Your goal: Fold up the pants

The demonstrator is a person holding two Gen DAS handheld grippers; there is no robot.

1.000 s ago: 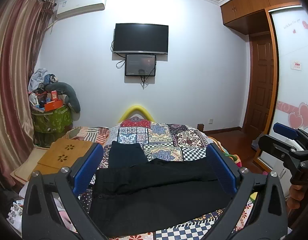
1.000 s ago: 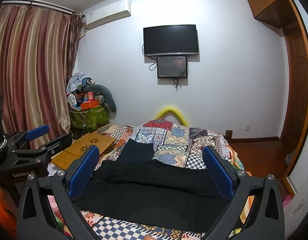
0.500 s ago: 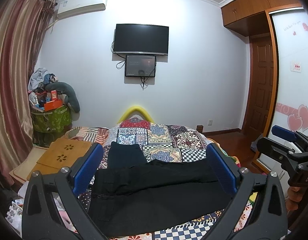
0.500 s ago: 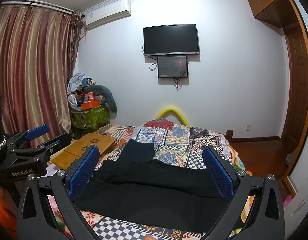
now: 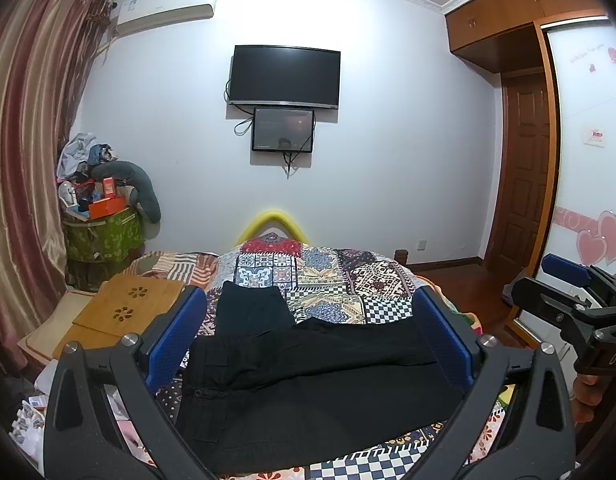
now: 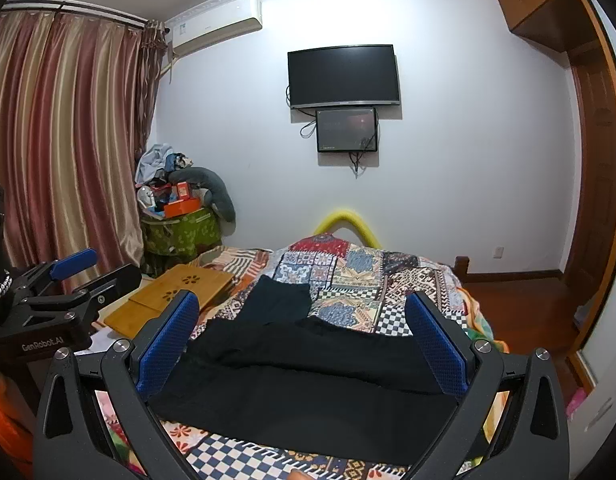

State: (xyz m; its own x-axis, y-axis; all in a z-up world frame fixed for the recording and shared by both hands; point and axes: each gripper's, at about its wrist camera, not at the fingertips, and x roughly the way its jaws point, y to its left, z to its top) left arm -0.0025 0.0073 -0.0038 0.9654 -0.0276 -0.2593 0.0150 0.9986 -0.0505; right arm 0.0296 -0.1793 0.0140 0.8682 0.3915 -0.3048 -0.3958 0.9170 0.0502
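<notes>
We see a pair of black fabric pants [image 5: 308, 392] lying flat, spread sideways across the near end of the patchwork-quilted bed [image 5: 332, 276], waistband and button toward the left, one leg overlapping the other, lightly creased, not yet folded.

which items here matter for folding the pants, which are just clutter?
Job:
black pants, spread across the bed
patchwork quilt under them
left gripper, open
right gripper, open

Clutter:
folded dark garment
wooden lap desk
TV
green hamper
</notes>
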